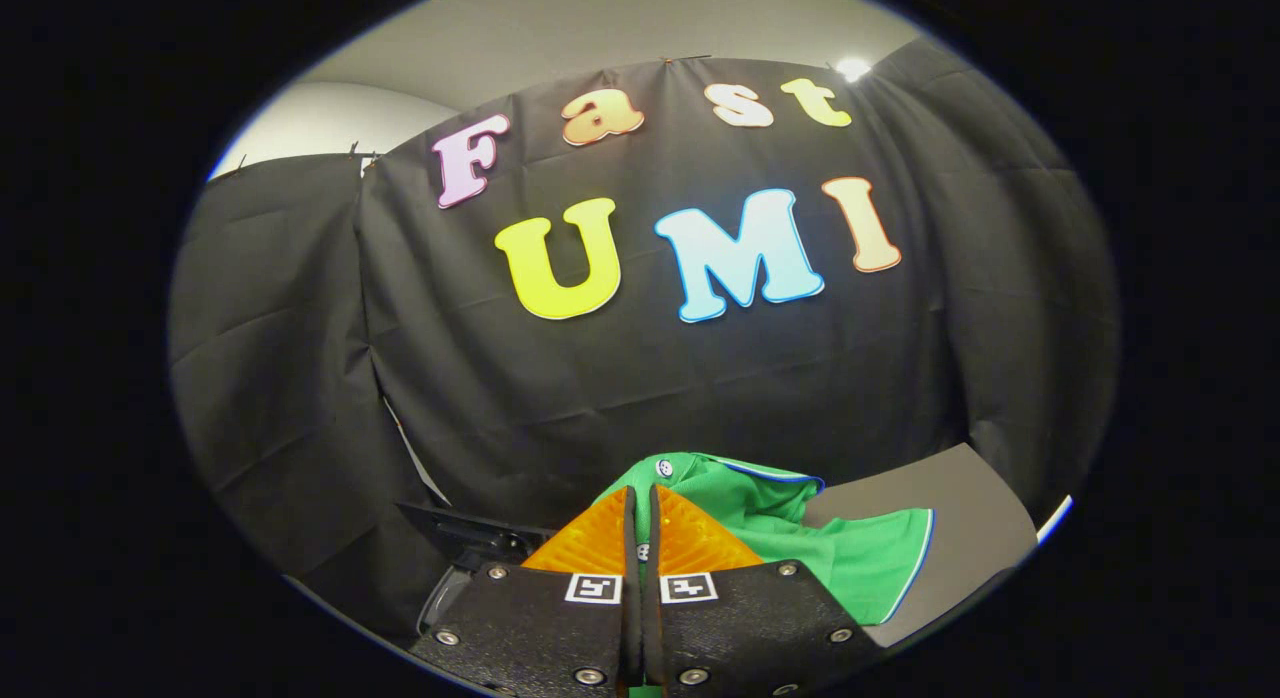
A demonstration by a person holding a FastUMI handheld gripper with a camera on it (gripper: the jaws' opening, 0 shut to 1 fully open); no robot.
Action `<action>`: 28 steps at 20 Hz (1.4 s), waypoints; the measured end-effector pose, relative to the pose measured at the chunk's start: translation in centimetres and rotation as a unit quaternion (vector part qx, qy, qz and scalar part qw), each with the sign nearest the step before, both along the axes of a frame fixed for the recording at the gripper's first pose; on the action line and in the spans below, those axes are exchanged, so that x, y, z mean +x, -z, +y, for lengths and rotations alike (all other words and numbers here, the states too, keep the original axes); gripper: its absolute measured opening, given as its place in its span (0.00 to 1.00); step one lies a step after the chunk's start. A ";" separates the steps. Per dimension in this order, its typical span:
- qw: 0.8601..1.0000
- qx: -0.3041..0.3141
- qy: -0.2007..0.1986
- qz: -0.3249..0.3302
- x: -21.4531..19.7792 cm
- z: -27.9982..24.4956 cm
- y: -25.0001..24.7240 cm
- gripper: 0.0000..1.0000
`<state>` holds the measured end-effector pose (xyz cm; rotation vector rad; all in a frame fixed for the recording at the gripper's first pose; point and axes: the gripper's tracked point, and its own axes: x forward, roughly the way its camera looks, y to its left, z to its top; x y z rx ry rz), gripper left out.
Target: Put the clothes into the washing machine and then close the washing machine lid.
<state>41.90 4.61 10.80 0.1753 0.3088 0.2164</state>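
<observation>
Gripper view: a smooth grey tabletop [960, 498] meets the creased black cloth wall [300, 378] under a pale ceiling. Soft green knit shirt with blue-white trim [830, 548] lies bunched there, its fabric pinched between the gripper [641, 498] fingers, pressed nearly together.

No legible wording: one square black-and-white coded marker [593, 587] on each finger of the gripper [641, 494], pinched on the green shirt [800, 538]; the shirt's small round badge [664, 467] is illegible.
</observation>
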 end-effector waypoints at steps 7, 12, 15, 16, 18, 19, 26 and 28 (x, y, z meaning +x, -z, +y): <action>0.999 -0.004 -0.044 -0.016 -0.7 6.8 -0.6 0.00; 0.997 0.008 -0.075 -0.019 -1.3 11.2 -0.8 0.00; 0.996 0.013 -0.091 -0.018 -1.7 13.6 -0.6 0.00; 0.995 0.015 -0.097 -0.015 -1.8 14.4 -0.4 0.00; 0.994 0.018 -0.109 -0.010 -2.1 16.0 0.0 0.00; 0.993 0.019 -0.116 -0.007 -2.2 16.9 0.3 0.00; 0.990 0.009 -0.143 0.014 -3.3 21.8 2.8 0.00; 0.989 0.006 -0.148 0.024 -3.8 23.3 4.0 0.00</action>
